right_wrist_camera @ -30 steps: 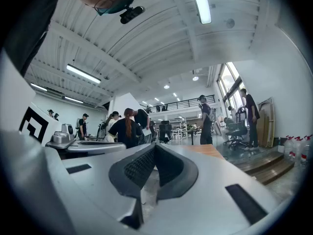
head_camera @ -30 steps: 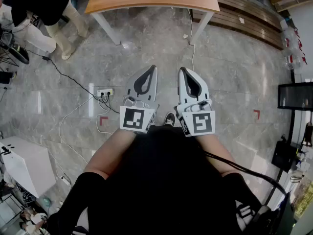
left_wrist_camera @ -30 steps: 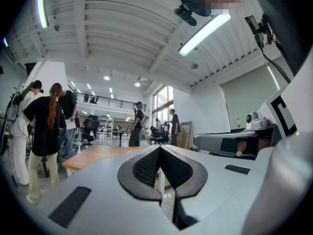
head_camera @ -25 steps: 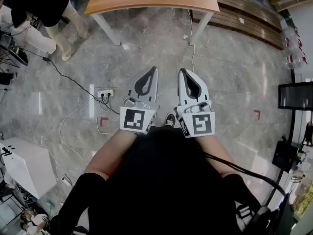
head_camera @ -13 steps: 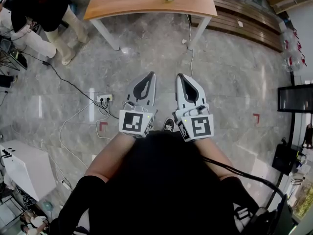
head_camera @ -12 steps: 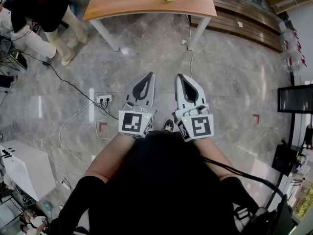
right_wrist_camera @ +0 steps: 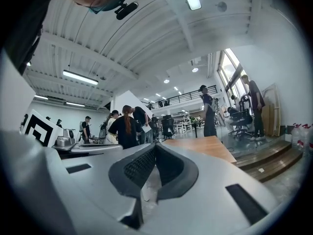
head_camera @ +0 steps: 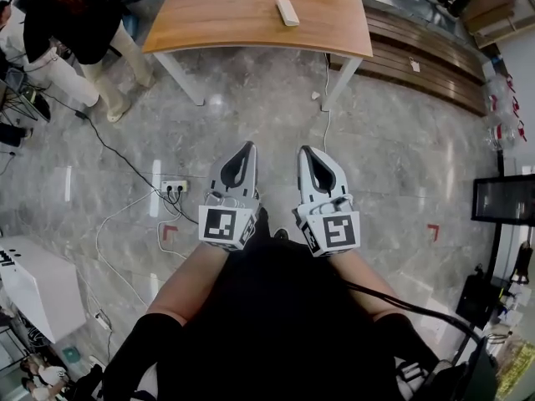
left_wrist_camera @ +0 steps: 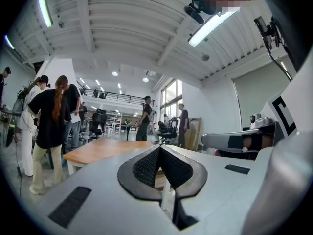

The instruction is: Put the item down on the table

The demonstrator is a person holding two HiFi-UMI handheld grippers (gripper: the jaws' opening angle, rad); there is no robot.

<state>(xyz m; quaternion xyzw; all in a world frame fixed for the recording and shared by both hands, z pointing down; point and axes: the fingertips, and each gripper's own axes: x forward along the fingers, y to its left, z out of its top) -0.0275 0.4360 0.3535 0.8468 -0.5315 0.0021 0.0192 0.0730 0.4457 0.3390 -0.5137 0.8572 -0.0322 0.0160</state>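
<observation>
On wooden table [head_camera: 217,15]: small pale oblong item [head_camera: 287,12], maybe remote; left gripper [head_camera: 247,146], right gripper [head_camera: 304,150] closed, empty.

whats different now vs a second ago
The wooden table and the small white item on it have slid further into the head view. The left gripper and right gripper sit lower in frame. Nothing was taken or let go. Both grippers stay shut, empty and side by side.
</observation>
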